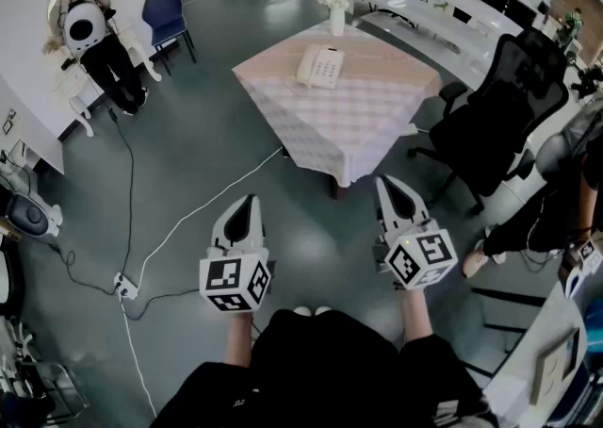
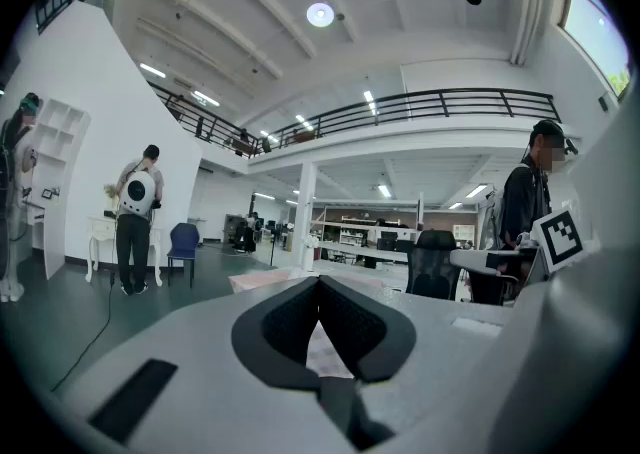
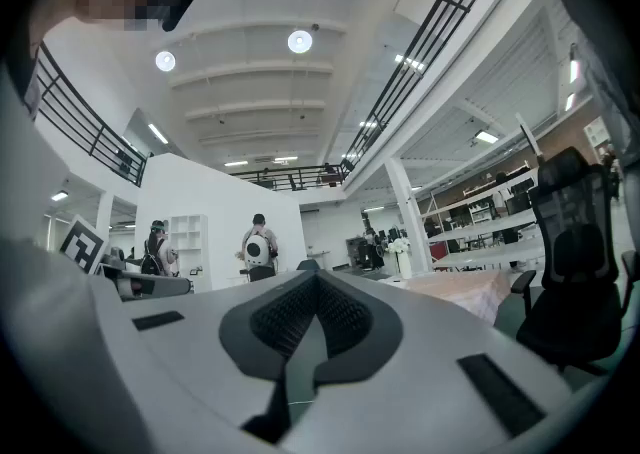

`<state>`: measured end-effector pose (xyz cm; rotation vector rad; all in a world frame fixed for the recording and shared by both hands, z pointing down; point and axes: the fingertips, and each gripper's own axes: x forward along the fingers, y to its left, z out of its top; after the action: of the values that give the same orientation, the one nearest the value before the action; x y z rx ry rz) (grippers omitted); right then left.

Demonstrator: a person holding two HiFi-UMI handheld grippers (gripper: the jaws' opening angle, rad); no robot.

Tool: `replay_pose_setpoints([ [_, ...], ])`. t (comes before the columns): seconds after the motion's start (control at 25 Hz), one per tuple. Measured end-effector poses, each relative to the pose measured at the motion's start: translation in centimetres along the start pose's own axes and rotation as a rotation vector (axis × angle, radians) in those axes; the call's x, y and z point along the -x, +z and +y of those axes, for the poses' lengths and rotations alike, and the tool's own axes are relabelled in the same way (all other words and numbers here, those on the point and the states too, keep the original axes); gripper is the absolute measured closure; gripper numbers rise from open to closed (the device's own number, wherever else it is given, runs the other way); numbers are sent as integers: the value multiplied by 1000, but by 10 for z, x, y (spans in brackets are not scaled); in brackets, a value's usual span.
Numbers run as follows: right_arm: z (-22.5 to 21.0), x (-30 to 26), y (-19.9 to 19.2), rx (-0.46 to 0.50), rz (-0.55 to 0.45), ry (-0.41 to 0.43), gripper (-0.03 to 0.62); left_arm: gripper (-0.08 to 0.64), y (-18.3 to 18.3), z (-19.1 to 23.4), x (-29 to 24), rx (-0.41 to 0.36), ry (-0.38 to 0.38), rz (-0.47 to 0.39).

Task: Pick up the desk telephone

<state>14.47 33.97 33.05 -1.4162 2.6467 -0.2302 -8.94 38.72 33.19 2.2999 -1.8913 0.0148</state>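
Note:
A white desk telephone (image 1: pixel 321 66) lies on a small table (image 1: pixel 377 124) covered with a pale checked cloth, far ahead of me in the head view. My left gripper (image 1: pixel 248 202) is shut and empty, held over the green floor well short of the table. My right gripper (image 1: pixel 389 183) is also shut with nothing in it, close to the table's near corner. In the left gripper view the closed jaw tips (image 2: pixel 319 282) point level toward the table's cloth (image 2: pixel 262 281). In the right gripper view the shut tips (image 3: pixel 316 279) face the room, with the table (image 3: pixel 470 289) off to the right.
A black office chair (image 1: pixel 504 106) stands right of the table. A vase of white flowers (image 1: pixel 336 8) sits at the table's far edge. A cable (image 1: pixel 203 212) runs across the floor to a power strip (image 1: pixel 123 287). A blue chair (image 1: pixel 168 19) and a person (image 1: pixel 94 40) are at the far left.

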Motion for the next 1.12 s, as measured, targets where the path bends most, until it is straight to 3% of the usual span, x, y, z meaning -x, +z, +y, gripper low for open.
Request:
replay_pose_setpoints([
  [1.12, -34, -25, -23, -78, 46, 14, 600, 560, -27, -3, -28, 32, 59, 79],
])
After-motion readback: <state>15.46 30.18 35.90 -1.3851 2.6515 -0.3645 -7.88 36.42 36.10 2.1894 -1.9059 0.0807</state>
